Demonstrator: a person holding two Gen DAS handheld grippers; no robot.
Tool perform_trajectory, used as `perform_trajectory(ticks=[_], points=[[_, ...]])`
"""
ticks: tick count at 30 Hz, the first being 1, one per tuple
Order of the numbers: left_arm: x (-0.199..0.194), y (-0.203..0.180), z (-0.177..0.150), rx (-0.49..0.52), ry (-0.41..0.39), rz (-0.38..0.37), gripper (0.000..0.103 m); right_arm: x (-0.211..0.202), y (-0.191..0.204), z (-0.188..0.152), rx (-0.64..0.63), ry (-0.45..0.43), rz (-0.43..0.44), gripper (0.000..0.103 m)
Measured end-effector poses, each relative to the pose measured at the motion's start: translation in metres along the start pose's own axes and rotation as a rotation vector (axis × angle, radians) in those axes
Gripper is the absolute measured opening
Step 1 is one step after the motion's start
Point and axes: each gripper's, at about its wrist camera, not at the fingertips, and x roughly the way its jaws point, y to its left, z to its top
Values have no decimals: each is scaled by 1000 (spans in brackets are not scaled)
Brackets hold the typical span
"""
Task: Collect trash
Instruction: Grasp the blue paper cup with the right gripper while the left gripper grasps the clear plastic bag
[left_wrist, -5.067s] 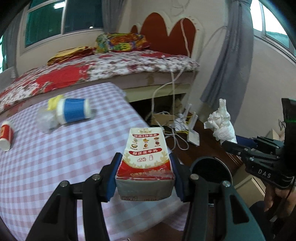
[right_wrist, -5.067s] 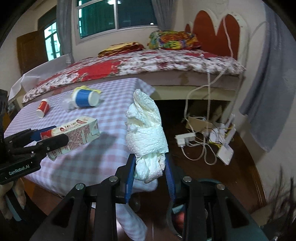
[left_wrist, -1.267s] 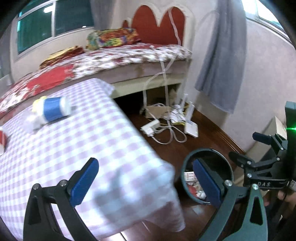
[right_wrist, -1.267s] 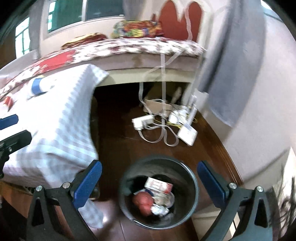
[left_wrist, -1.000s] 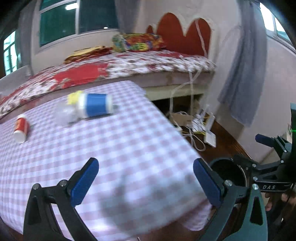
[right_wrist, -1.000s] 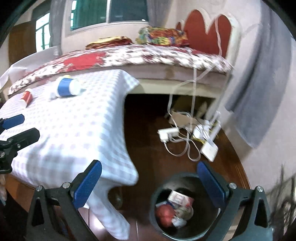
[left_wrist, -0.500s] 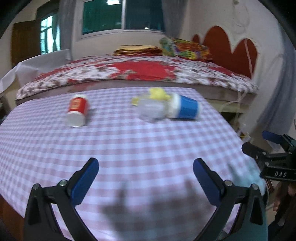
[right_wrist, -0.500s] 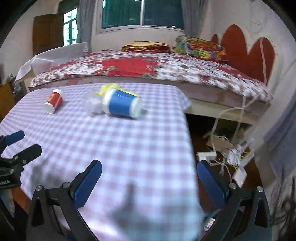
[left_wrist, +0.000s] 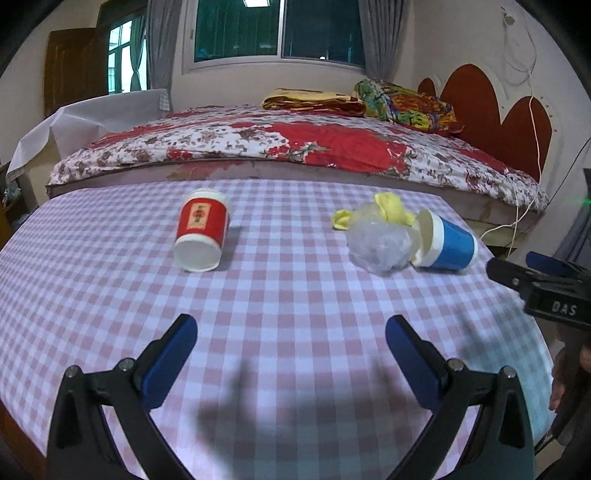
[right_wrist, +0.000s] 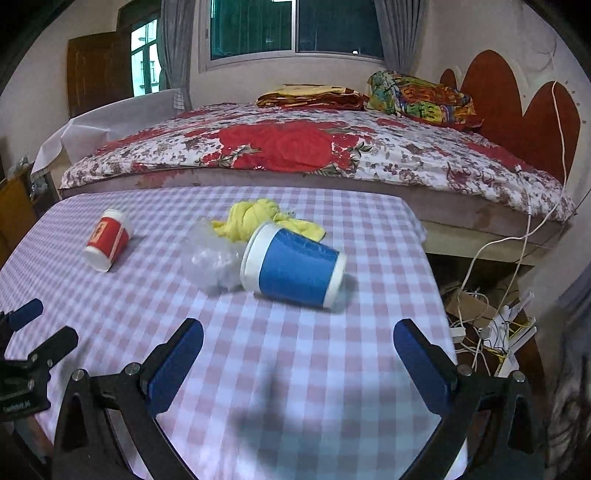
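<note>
While both tools hung over the checked surface (left_wrist: 295, 295), the left tool (left_wrist: 291, 354) and the right tool (right_wrist: 297, 356) stood released and empty. A red cup (left_wrist: 201, 234) lay on its side, well apart from a blue cup (right_wrist: 295, 271) touching crumpled clear plastic (right_wrist: 214, 264) and a yellow wad (right_wrist: 255, 218), nearer the right tool.

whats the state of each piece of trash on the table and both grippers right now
red cup: on its side, empty
blue cup: on its side
clear plastic bag: crumpled, against the blue cup
yellow rag: bunched behind the blue cup
left gripper: open, empty
right gripper: open, empty
</note>
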Motion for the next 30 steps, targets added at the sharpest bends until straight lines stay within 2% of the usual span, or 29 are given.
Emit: perform_trajectory(ticks=[9,16,30], points=[[27,-7,10,4,15,-23,102,49,0,15,58,42,2,103],[39,-7,12,6,29,-29,102,65,-2,16,109,43,-25,103],[55,-21,16,14,46,-53,102,90,-5,24,130,61,15,103]])
